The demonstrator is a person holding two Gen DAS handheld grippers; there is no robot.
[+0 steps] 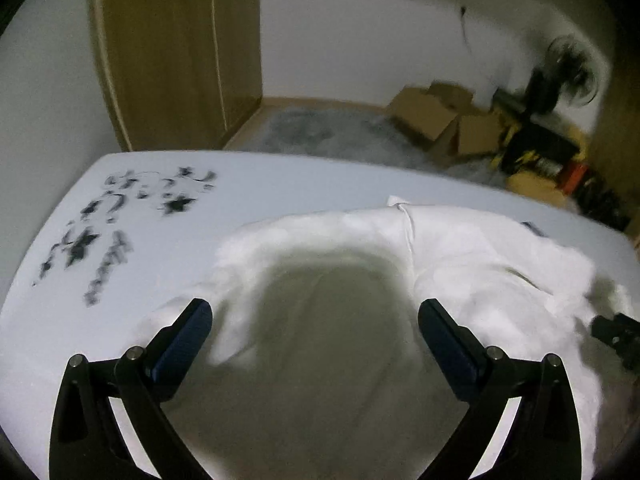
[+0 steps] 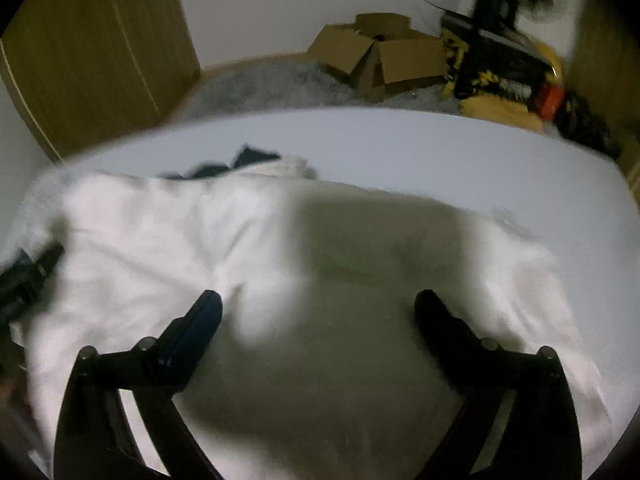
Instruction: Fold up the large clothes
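Note:
A large white garment (image 1: 460, 264) lies rumpled on the white table (image 1: 280, 184); it also fills the right wrist view (image 2: 160, 232). My left gripper (image 1: 316, 312) is open above the garment's left part, its jaws wide apart and holding nothing. My right gripper (image 2: 318, 304) is open above the garment's middle, also empty. Each gripper casts a grey shadow on the cloth. The right gripper shows at the right edge of the left wrist view (image 1: 616, 332), and the left gripper at the left edge of the right wrist view (image 2: 28, 280).
Black star-and-letter print (image 1: 116, 216) marks the table's left part. A dark cloth (image 2: 236, 164) lies behind the garment. Beyond the table are a wooden cabinet (image 1: 176, 48), cardboard boxes (image 1: 436, 120), a fan (image 1: 572, 68) and a grey rug (image 1: 312, 128).

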